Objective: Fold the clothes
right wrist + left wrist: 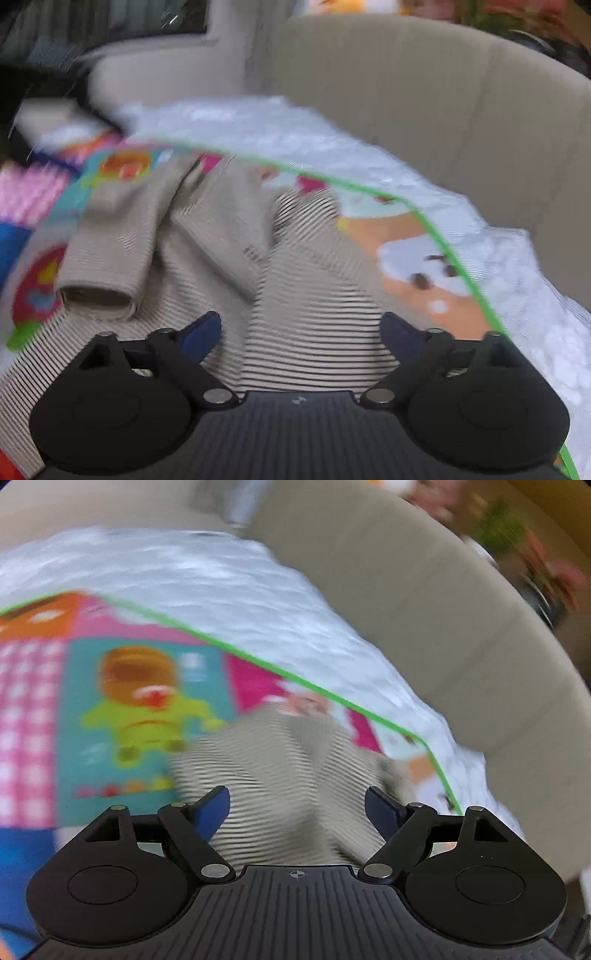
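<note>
Setting: beige sofa (424,602) with cushioned back, seat covered by a white textured throw (207,579). On the throw: colourful play mat (147,686) with green border, pink checks, teal panel bearing a cartoon figure in yellow; corner of mat rounded, toward the right in both views. On the mat: striped garment (303,295), beige with fine dark stripes, crumpled, not yet folded flat; one sleeve (107,266) lying loose toward the left in the right wrist view, cuff opening facing the camera; another fold of the same cloth raised behind the centre. Same garment in the left wrist view, heaped directly ahead of the tool, much blurred. Left gripper (297,805): jaws spread wide, blue pads apart, garment lying beyond and below the gap, not pinched. Right gripper (301,332): jaws spread, blue pads apart, striped cloth showing between and under them; contact of pads with cloth not determinable, no pinch visible. Background, upper right in both views: blurred green and reddish shapes behind the sofa back, not identifiable. Upper left in the right wrist view: dark blurred mass and pale sofa arm, detail unclear. Both views softened by motion blur.
</note>
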Available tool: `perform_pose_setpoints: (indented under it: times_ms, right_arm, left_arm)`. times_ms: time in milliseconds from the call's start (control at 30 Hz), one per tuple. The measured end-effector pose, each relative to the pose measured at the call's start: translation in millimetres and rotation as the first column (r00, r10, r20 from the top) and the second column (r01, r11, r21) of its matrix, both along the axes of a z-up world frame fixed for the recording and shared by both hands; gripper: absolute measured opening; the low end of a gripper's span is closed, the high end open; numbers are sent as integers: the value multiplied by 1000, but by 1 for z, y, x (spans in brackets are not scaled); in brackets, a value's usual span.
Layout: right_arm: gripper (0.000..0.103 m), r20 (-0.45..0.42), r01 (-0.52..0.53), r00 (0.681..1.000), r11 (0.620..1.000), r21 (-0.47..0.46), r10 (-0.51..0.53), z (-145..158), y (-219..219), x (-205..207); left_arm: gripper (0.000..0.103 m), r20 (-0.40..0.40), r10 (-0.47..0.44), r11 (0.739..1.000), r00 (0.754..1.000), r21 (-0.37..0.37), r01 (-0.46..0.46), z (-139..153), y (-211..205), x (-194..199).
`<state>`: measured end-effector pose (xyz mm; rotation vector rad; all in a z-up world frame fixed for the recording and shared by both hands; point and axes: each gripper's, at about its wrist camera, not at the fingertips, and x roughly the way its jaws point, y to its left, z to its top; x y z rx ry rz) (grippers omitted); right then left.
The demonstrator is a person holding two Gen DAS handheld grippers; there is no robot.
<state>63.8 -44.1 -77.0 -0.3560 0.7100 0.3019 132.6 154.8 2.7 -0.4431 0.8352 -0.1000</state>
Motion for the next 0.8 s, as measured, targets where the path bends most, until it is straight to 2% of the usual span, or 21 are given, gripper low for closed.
perform_pose_setpoints:
  times_ms: [33,100,167,200,233,267,300,400,533,567,667,700,767,800]
  right_arm:
    - [44,16,-37,999,997,-69,38,-4,3,0]
    - [36,61,-87,993,978,-191,100,-7,-2,0]
    - [25,98,-110,985,951,-288,144,-3,-19,7]
    - [21,120,-109,980,935,-338,158,-1,-28,12]
    - [11,144,-99,976,920,-380,164,2,-36,19]
    - [8,177,-69,972,906,-418,156,5,-45,30]
    - [8,209,-28,969,898,-438,132,8,-56,42]
    - [8,241,91,970,910,-404,10,16,-90,85]
    - [8,199,142,978,901,-411,-63,-8,-113,123]
    - [8,181,139,981,897,-421,-67,-19,-117,129]
    - [13,115,139,988,907,-397,-101,-39,-129,146]
    - [16,109,152,987,917,-370,-120,-38,-132,150]
    - [30,107,176,983,933,-314,-150,-33,-139,154]
    - [32,118,179,981,943,-282,-151,-24,-142,151]
  left_arm:
    - [85,10,-35,999,999,39,35,1,-13,4]
    - [85,34,-105,984,994,145,99,2,-35,12]
    - [85,48,-150,959,988,249,134,0,-47,20]
    - [85,40,-161,946,986,290,143,-3,-50,25]
    - [85,32,-172,931,985,331,152,-6,-54,30]
    - [85,22,-181,916,983,368,160,-10,-56,36]
    - [85,10,-180,904,984,397,161,-15,-56,44]
    - [84,-20,-155,860,988,490,144,-31,-53,66]
    - [85,-62,-114,792,992,597,128,-54,-44,89]
    - [86,-71,-104,787,992,604,125,-58,-39,92]
    - [92,-70,-77,799,995,592,103,-62,-25,98]
    - [92,-68,-69,800,995,592,96,-62,-23,98]
    - [92,-60,-52,803,997,590,77,-58,-21,96]
    - [91,-52,-39,812,998,580,62,-54,-20,93]
